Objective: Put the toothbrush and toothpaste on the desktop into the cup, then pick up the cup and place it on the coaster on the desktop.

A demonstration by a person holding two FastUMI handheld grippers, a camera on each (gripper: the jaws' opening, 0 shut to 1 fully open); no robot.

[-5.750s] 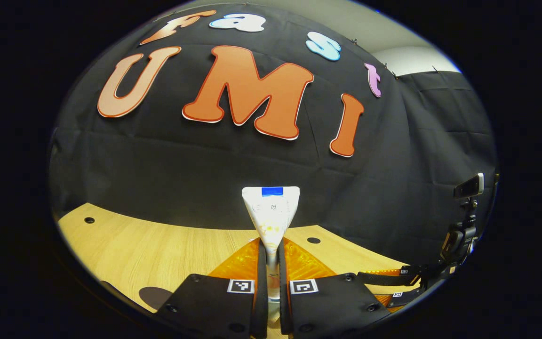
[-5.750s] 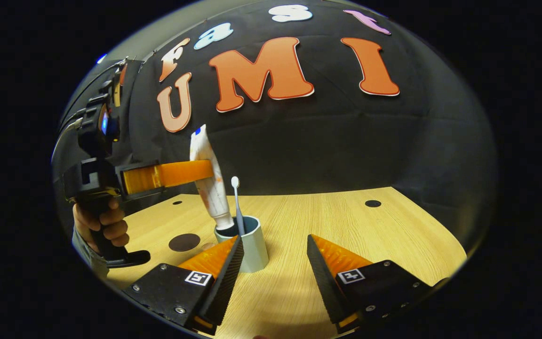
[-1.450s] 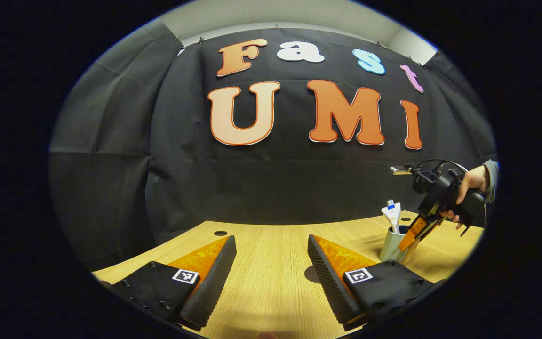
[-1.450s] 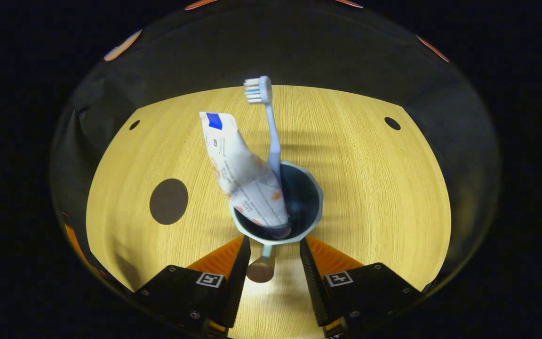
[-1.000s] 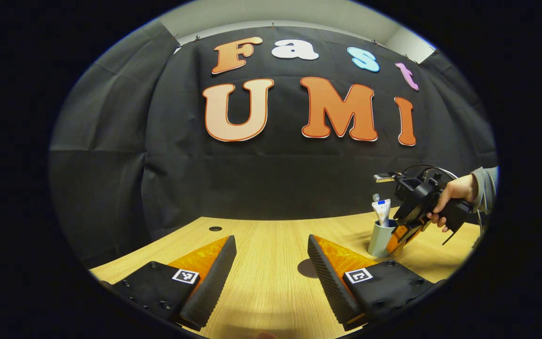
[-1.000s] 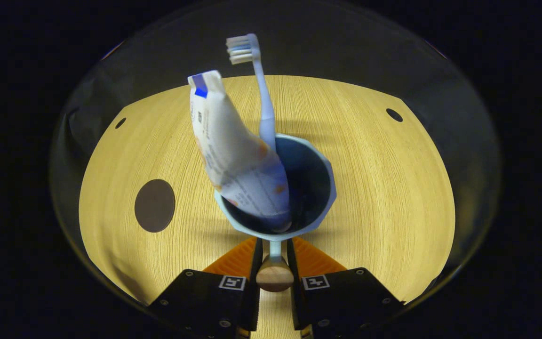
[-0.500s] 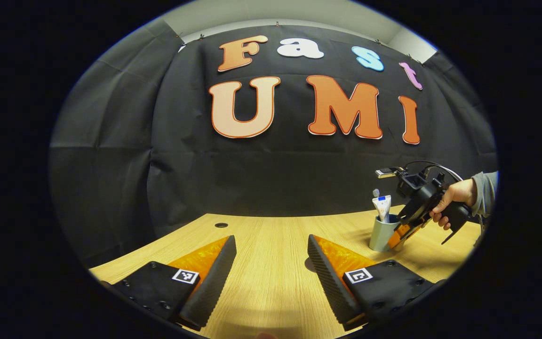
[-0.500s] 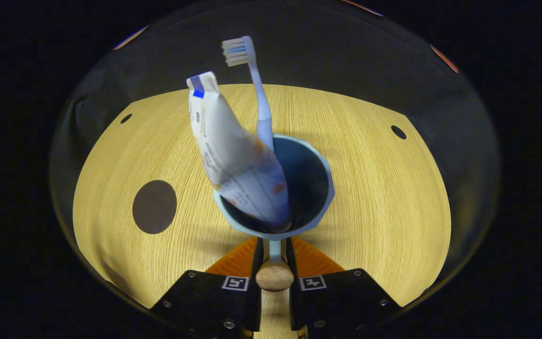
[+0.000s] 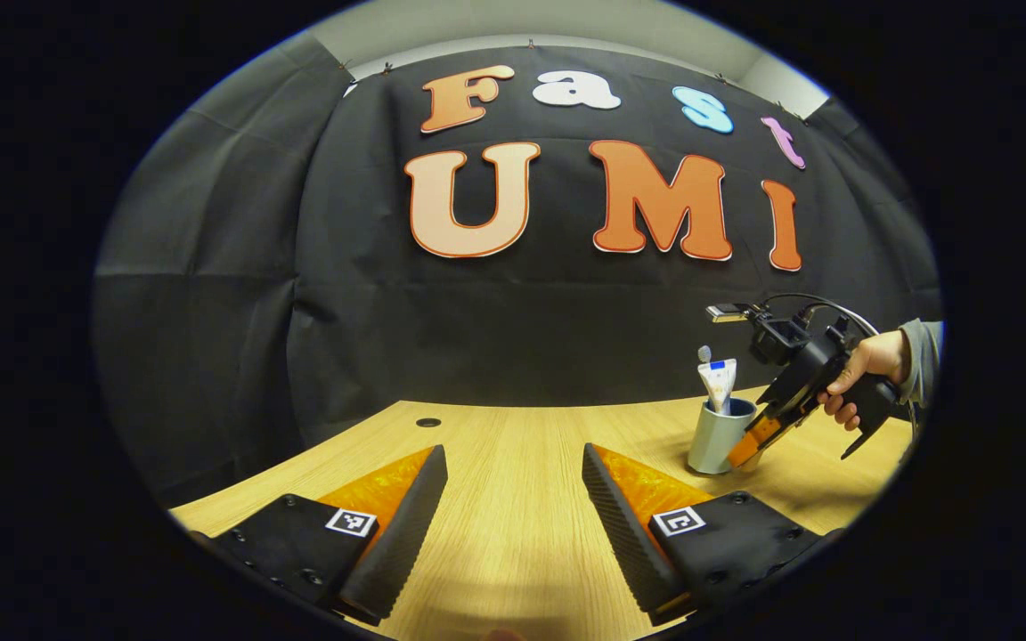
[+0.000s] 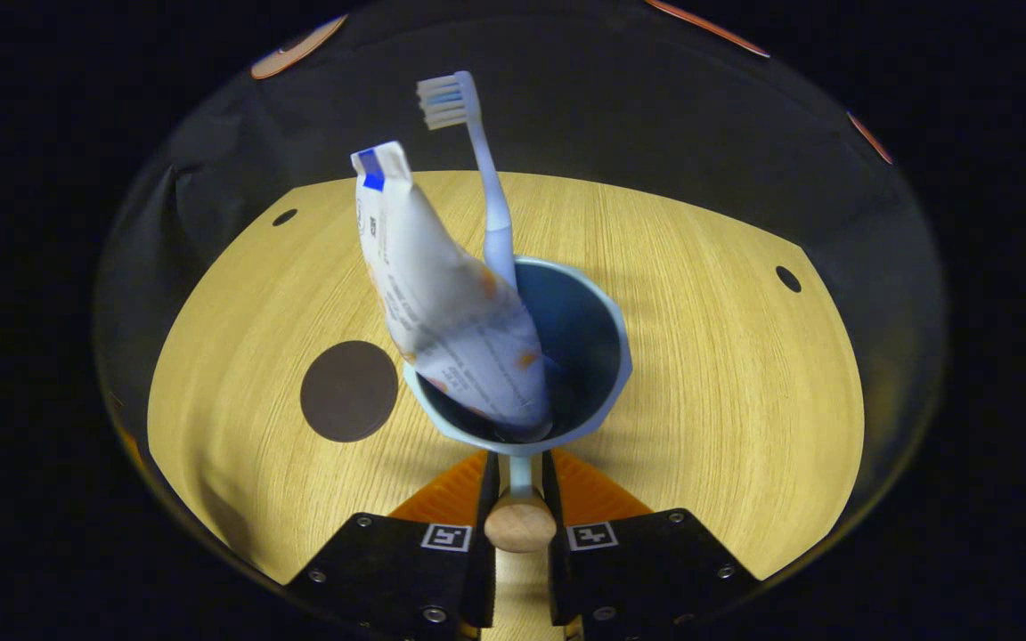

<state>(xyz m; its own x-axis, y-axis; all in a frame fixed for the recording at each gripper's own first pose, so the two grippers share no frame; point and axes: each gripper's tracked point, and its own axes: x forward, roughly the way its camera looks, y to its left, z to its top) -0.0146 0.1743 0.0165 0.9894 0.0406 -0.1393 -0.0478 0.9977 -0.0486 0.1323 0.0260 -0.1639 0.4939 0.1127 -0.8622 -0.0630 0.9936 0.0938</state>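
Since half a second ago the coaster (image 10: pixel 349 391) is seen nearer the cup (image 10: pixel 606 356), left of the right gripper (image 10: pixel 518 488); pale wood-grain desktop (image 10: pixel 709 374) with dark round holes is backed by black cloth; the cup's handle is clamped between the right gripper's fingers, its base hidden, so contact with the desktop cannot be told; the soft toothpaste (image 10: pixel 442 294) and slim toothbrush (image 10: pixel 486 178) stand in the faceted cup; the left gripper (image 9: pixel 515 499) is held apart, ribbed pads (image 9: pixel 611 507) facing; a hand (image 9: pixel 860 365) is cut off.
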